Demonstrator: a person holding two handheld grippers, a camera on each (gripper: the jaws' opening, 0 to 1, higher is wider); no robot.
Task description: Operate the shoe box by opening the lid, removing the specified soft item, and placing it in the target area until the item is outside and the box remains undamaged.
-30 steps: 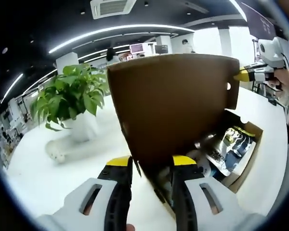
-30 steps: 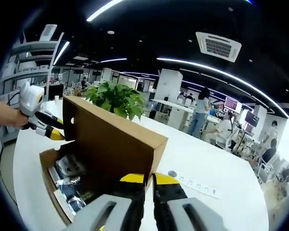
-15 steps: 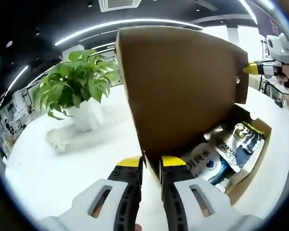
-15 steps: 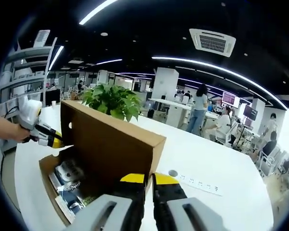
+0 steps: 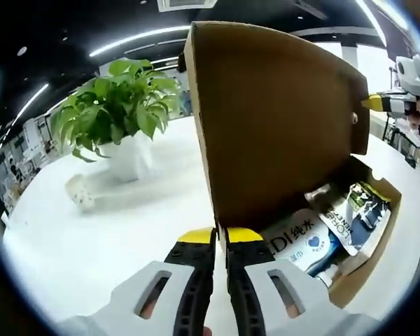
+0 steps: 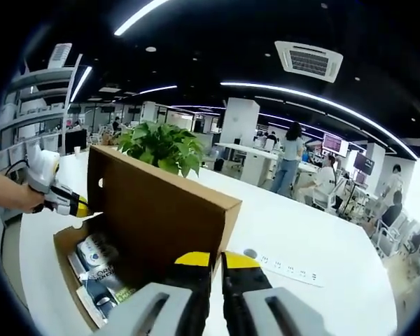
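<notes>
Left tongs (image 5: 220,234) pinching shoe box lid (image 5: 280,119), frame centre | right tongs (image 6: 215,260) apparently gripping lid too | soft packs (image 5: 315,238) lying inside, lower right | risk: over-bending, tearing hinge.

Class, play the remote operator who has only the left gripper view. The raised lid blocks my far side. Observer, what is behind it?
Observer: In the right gripper view, a white table stretches past the lid, with a power strip lying flat on it.
Operator: Is the right gripper gripping anything?
Observer: Its jaws are shut on the lid's corner.
Operator: Where is the plant from there?
Observer: Behind the lid's top edge.
</notes>
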